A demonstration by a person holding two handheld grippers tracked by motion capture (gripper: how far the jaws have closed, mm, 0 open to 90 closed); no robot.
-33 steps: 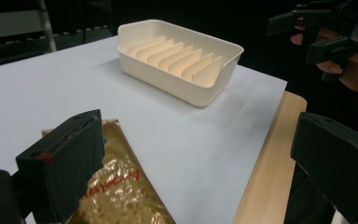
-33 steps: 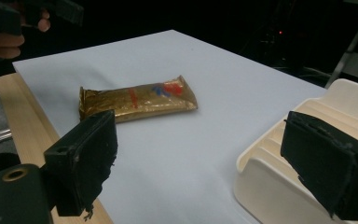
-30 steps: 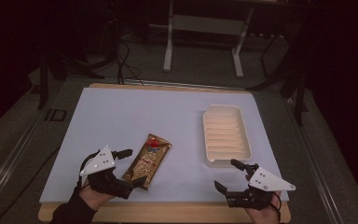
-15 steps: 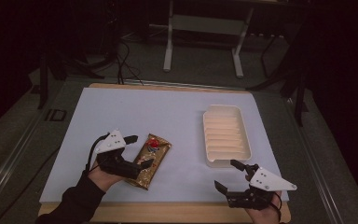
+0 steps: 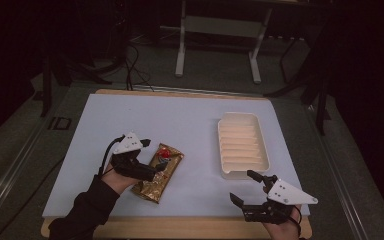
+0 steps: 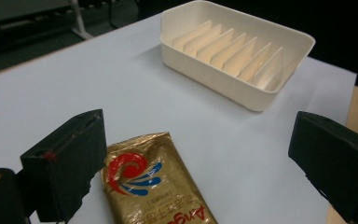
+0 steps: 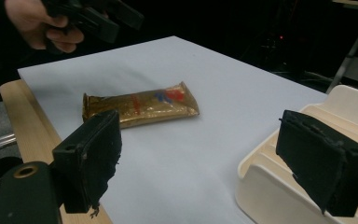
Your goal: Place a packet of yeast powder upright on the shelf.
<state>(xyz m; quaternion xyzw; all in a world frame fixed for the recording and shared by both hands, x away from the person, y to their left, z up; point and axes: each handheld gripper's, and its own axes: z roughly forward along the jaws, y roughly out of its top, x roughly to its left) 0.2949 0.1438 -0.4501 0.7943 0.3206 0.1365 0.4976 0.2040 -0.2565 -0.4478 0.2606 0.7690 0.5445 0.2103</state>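
Observation:
A gold foil packet (image 5: 161, 171) with a red and blue logo lies flat on the white mat, left of centre. My left gripper (image 5: 151, 160) hovers over the packet's left side, open, its jaws spread wide above the packet (image 6: 154, 186) without touching it. My right gripper (image 5: 245, 186) rests open near the front right edge of the mat, nothing between its jaws. From the right gripper view the packet (image 7: 140, 106) lies ahead with the left hand and its gripper above it at the top left.
A cream ribbed tray (image 5: 242, 144) stands at the right of the mat (image 5: 180, 120), just beyond my right gripper; it also appears as the tray (image 6: 235, 51) and the tray (image 7: 279, 163). The wooden table edge (image 5: 180, 227) runs along the front. Table legs and cables are on the floor behind.
My left gripper has moved forward and to the right, from beside the packet to over its left side, staying open. The right gripper has stayed put.

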